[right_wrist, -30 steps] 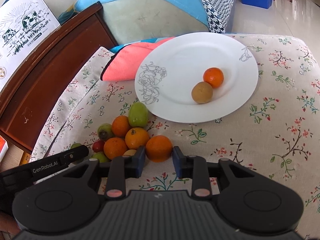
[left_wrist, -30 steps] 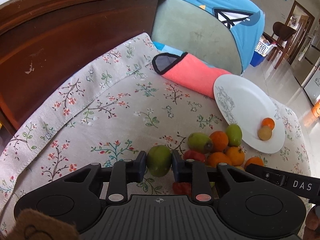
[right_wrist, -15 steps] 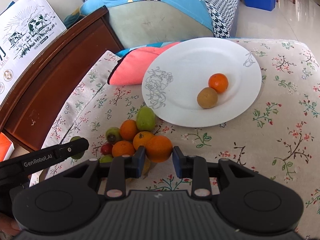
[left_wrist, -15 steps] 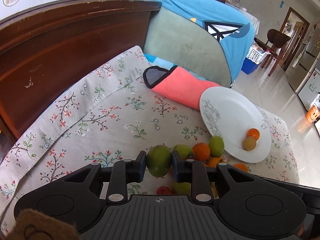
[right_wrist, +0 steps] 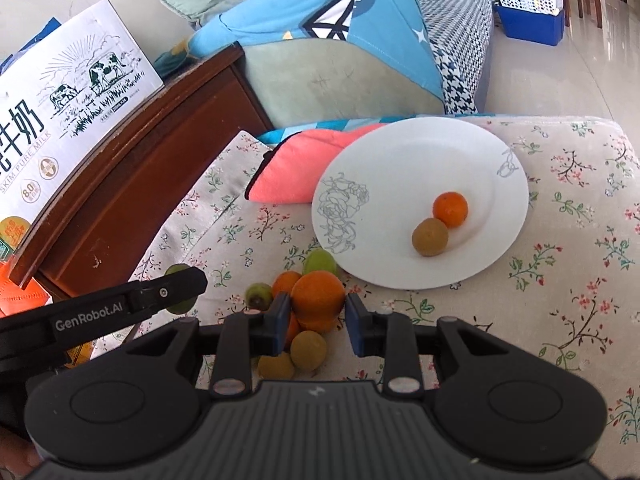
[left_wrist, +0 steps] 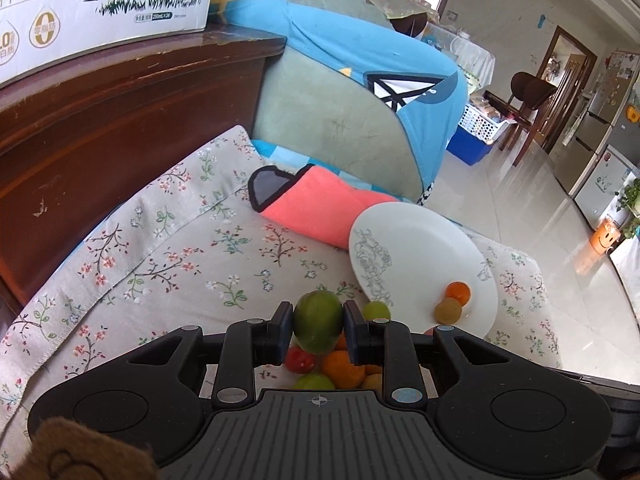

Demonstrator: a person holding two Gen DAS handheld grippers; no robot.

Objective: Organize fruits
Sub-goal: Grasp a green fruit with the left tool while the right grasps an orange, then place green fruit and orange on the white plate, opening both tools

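Floral cloth [right_wrist: 560, 288]: plate [right_wrist: 420, 152], fruit pile [right_wrist: 304, 344]

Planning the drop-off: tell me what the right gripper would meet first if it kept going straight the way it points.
Probably the white plate. The right gripper, shut on an orange, aims roughly at the plate's near rim; depth is hard to judge.

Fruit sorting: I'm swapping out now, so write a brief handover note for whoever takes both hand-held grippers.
Left hand-held gripper: shut on a green fruit, held above the pile.
Right hand-held gripper: shut on an orange, also above the pile.
Done: a small orange and a brown fruit lie on the white plate.
Left: plate both held fruits, then the loose pile on the floral cloth.
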